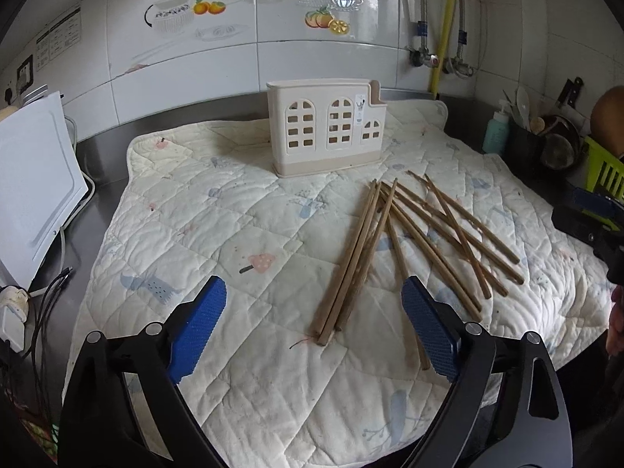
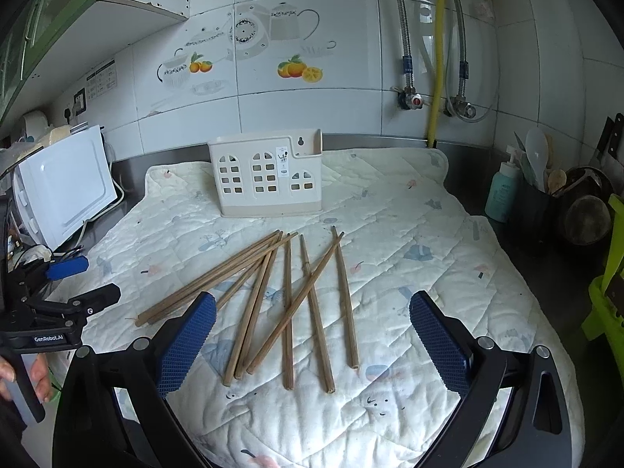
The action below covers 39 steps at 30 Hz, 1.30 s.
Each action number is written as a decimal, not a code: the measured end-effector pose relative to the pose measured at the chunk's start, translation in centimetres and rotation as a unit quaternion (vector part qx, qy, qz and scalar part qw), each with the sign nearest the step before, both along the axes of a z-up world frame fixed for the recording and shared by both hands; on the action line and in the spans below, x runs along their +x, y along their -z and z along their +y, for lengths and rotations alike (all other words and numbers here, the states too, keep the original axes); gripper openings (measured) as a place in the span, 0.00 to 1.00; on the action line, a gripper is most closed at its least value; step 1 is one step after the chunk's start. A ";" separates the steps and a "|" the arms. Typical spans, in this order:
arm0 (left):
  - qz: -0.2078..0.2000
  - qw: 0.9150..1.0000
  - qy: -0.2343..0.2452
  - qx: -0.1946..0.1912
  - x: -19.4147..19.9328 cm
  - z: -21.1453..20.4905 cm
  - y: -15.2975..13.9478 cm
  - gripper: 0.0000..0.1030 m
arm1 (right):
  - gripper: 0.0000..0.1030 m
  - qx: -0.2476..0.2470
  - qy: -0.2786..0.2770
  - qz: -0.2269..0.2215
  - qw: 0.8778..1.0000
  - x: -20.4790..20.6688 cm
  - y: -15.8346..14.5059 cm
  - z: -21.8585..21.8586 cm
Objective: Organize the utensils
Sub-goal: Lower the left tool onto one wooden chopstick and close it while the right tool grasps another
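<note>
Left wrist view
Left gripper (image 1: 314,327): the jaws are being held wide apart, with nothing pressed between them.
Sticks (image 1: 413,241): they are lying loose on the quilt (image 1: 202,210), in front of the holder (image 1: 327,130); three ends are sitting between the blue pads (image 1: 199,327), not touched.
Feel: they are judged light, thin, stiff and smooth, so rolling is likely; the thick ends near the pads are judged best for being grabbed.

Right wrist view
Right gripper (image 2: 312,345): the jaws are being held wide apart and are empty.
Sticks (image 2: 288,304): they are lying crossed, fanned out toward the holder (image 2: 269,177).
Count: about nine sticks are being counted, though overlaps are making this unsure; one holder, one quilt.
Left gripper (image 2: 84,279): it is being seen at the left edge, beside the pile.
</note>
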<state>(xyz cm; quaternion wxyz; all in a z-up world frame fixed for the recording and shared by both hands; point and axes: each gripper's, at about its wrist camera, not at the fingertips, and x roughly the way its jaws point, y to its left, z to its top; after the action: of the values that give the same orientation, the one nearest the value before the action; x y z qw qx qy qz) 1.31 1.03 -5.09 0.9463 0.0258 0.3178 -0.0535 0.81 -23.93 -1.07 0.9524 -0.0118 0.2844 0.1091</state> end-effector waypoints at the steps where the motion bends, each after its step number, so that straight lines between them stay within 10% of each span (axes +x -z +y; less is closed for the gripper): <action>1: 0.002 1.000 0.003 0.005 0.1 0.0 0.3 0.87 | 0.93 0.001 0.001 0.002 1.000 0.1 0.2 -0.1; 13: 0.044 0.997 0.062 0.012 4.4 0.6 2.9 0.43 | 0.93 0.007 0.003 0.027 1.000 1.9 2.2 -0.3; 36: 0.077 0.988 0.121 0.054 7.7 -0.8 5.3 0.33 | 0.93 0.009 0.003 0.057 0.998 4.4 4.6 -0.3; 39: 0.079 0.988 0.122 0.045 7.5 -1.0 5.2 0.20 | 0.93 0.014 0.004 0.060 0.998 4.5 4.8 -0.4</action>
<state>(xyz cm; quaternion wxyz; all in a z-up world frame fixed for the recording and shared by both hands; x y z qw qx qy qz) 8.83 0.00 -10.29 0.9027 0.1026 0.3877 -0.1557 5.27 -24.37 -5.88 0.9340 0.0091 0.3397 0.1102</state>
